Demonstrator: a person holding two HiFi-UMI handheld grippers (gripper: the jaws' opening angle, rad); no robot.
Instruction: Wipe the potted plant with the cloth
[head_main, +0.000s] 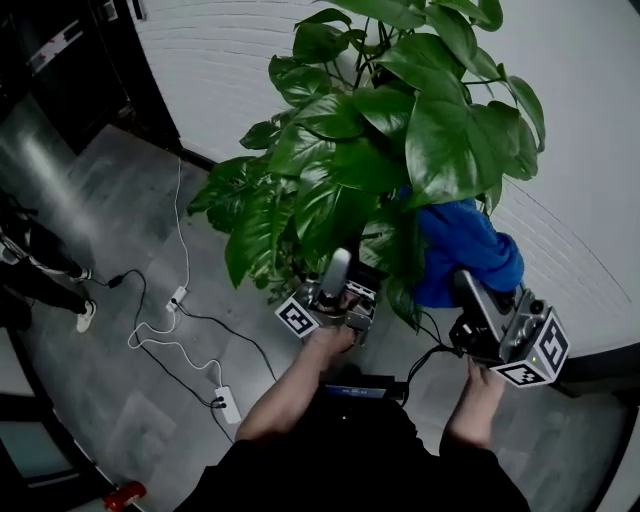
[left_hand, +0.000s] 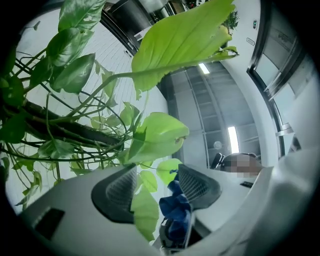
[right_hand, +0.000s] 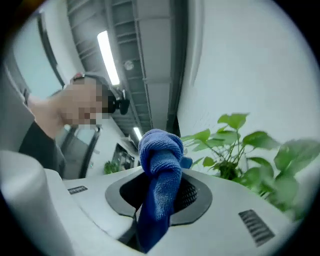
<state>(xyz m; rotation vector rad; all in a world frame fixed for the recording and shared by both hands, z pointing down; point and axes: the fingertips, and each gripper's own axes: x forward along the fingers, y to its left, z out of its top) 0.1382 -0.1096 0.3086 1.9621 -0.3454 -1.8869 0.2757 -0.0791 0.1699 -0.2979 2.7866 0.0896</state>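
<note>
The potted plant (head_main: 380, 150) with its big glossy leaves rises in front of me against the wall. My left gripper (head_main: 337, 264) points steeply up under the foliage. In the left gripper view its jaws (left_hand: 157, 182) stand apart, and a hanging leaf (left_hand: 145, 215) runs loosely down between the pads without being pinched. The blue cloth (head_main: 465, 245) is bunched beside the lower right leaves, and my right gripper (head_main: 468, 285) is shut on it. In the right gripper view the cloth (right_hand: 160, 165) bulges out of the closed jaws (right_hand: 160, 192), with the plant (right_hand: 235, 150) off to the right.
A white wall (head_main: 230, 60) stands behind the plant. White cables and a power strip (head_main: 228, 403) trail over the grey floor at the left. A bystander's legs (head_main: 40, 270) are at the far left edge, and a small red object (head_main: 125, 493) lies at the bottom left.
</note>
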